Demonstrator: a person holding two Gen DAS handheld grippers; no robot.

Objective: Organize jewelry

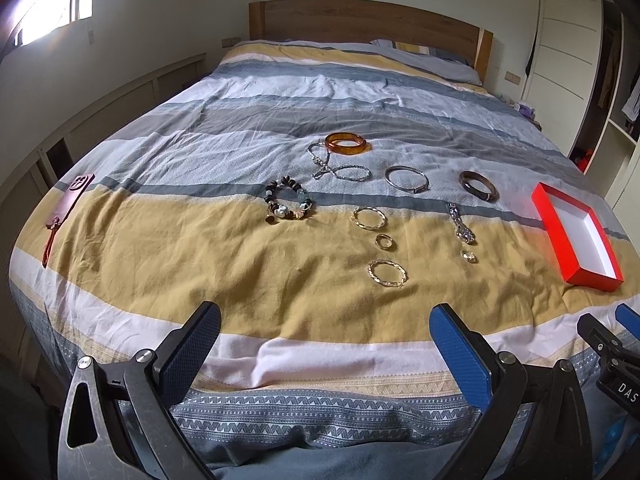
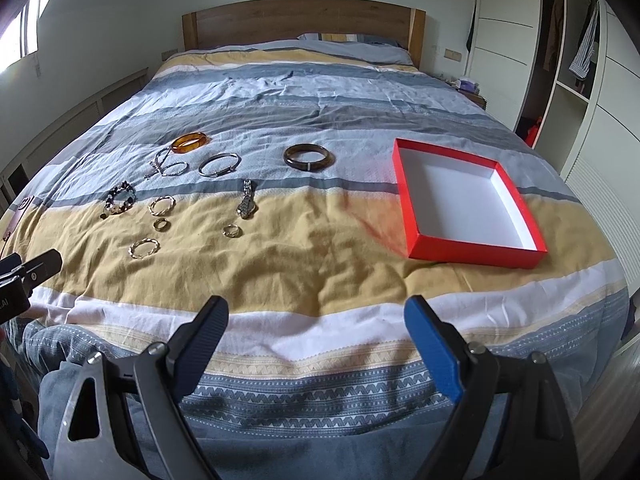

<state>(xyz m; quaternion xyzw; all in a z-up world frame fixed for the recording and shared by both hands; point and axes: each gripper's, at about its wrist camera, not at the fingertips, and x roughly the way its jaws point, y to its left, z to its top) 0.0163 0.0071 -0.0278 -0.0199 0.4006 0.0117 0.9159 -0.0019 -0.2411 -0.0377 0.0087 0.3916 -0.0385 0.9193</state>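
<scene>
Several pieces of jewelry lie on the striped bedspread: an amber bangle, a dark brown bangle, a silver bangle, a silver chain, a beaded bracelet, a small watch, gold twisted hoops and rings. An empty red box with a white inside sits to the right. My left gripper and right gripper hover open over the bed's near edge, holding nothing.
A reddish-brown phone case with a strap lies at the bed's left edge. The wooden headboard and a pillow are at the far end. White wardrobes stand to the right, low cabinets along the left wall.
</scene>
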